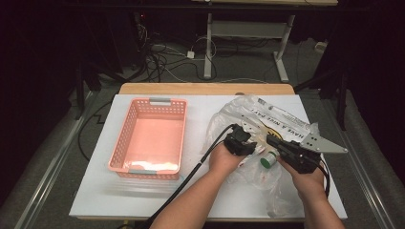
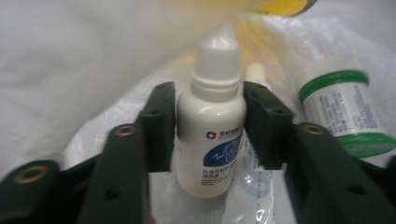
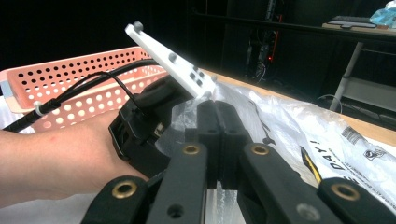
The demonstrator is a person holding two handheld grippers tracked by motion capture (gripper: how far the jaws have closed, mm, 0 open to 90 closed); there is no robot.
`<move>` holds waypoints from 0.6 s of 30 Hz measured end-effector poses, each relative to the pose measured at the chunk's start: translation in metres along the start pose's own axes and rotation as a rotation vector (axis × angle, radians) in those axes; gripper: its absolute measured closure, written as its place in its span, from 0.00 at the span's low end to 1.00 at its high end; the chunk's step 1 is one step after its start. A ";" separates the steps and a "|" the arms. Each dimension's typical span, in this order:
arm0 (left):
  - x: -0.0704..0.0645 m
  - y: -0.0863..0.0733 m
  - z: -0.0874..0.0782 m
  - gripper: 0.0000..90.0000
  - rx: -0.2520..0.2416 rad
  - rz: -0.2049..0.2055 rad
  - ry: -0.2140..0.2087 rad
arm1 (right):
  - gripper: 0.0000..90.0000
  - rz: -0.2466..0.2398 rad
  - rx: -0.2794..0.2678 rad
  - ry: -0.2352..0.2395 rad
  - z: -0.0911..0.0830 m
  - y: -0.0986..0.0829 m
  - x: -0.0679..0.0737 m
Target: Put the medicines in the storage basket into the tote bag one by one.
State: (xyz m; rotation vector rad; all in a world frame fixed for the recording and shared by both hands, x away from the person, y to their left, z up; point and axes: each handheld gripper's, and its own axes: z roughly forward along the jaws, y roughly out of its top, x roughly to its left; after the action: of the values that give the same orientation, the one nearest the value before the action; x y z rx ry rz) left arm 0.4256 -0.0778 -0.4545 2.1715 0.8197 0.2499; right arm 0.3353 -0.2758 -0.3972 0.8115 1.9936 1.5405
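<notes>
Here, at centre right of the high view, the left tool (image 1: 246, 140) pinches the white dropper bottle (image 2: 211, 126) inside the clear plastic bag (image 1: 286, 121), while the right tool (image 3: 217, 135), pressed together on the film, holds the bag open. The step looks like extraction. Next, lift the bottle clear and carry it to the pink basket (image 1: 131, 121) at centre left, on the counter (image 1: 200, 191).

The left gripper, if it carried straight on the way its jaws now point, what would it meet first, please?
The left gripper is shut on a white dropper bottle, so that bottle leads. Straight ahead, the bottle's tip would probably meet the clear plastic bag first; a yellow-tinted thing lies beyond, though depth is unclear.
</notes>
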 end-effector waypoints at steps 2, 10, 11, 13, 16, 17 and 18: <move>0.000 0.001 -0.003 0.54 -0.013 -0.007 -0.012 | 1.00 0.004 0.000 -0.001 0.000 0.000 0.000; -0.011 -0.004 -0.026 0.40 -0.040 0.019 -0.051 | 1.00 0.006 -0.001 -0.001 -0.001 -0.001 -0.002; -0.012 -0.006 -0.030 0.38 -0.043 0.023 -0.059 | 1.00 0.007 -0.001 -0.002 -0.001 -0.001 -0.002; -0.014 -0.014 -0.039 0.37 -0.056 0.026 -0.077 | 1.00 0.007 -0.001 -0.003 -0.002 -0.001 -0.002; -0.018 -0.028 -0.052 0.37 -0.066 0.022 -0.105 | 1.00 0.007 0.000 -0.004 -0.002 -0.001 -0.002; -0.019 -0.033 -0.056 0.37 -0.065 0.033 -0.099 | 1.00 0.008 0.000 -0.003 -0.002 -0.001 -0.002; -0.021 -0.039 -0.061 0.37 -0.065 0.048 -0.095 | 1.00 0.008 0.001 -0.004 -0.002 -0.001 -0.002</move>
State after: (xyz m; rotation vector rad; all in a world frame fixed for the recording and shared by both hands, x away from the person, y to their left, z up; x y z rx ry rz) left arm 0.3654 -0.0357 -0.4404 2.1269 0.6975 0.1934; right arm 0.3352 -0.2789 -0.3976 0.8237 1.9902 1.5414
